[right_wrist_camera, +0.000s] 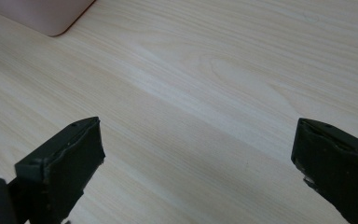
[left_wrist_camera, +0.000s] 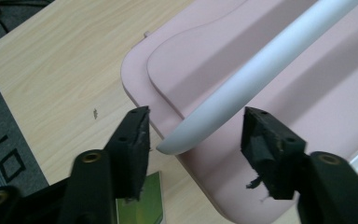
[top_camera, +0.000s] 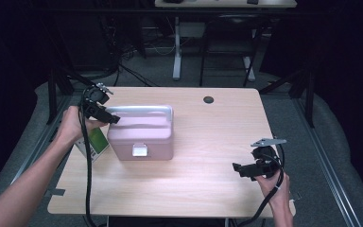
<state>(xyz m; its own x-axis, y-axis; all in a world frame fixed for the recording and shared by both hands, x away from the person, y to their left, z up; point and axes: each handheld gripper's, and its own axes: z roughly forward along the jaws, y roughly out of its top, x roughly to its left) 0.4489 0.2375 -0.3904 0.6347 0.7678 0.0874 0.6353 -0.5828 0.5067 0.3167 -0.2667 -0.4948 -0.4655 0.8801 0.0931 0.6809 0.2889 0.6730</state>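
1. Nearest to us, at the lower right of the high view, we saw the right gripper (top_camera: pixel 238 169) held low over the table (top_camera: pixel 203 161) in the person's hand. In its own view the two black, block-shaped jaws stood wide apart, with nothing but bare board between them.
2. The table was a pale wood-grain board with rounded corners and fine streaks running across it; we could read no writing on it.
3. At centre left of the high view stood a pink case (top_camera: pixel 142 135), smooth matte plastic with rounded edges, a raised panel on its lid and a small white latch (top_camera: pixel 139 150) on its front face. We found no brand name on it.
4. Just left of the case lay a green card (top_camera: pixel 97 142) with a white border; its print was too small for us to read.
5. The left gripper (top_camera: pixel 114 119) reached over the lid's upper left end. In its own view the worn, frayed pads straddled the end of the white handle (left_wrist_camera: pixel 242 88), a smooth rounded bar lying flat on the lid. The jaws were part closed with gaps at both sides, gripping nothing.
6. Farthest off, near the table's back edge, sat a small dark round cap (top_camera: pixel 209 100).
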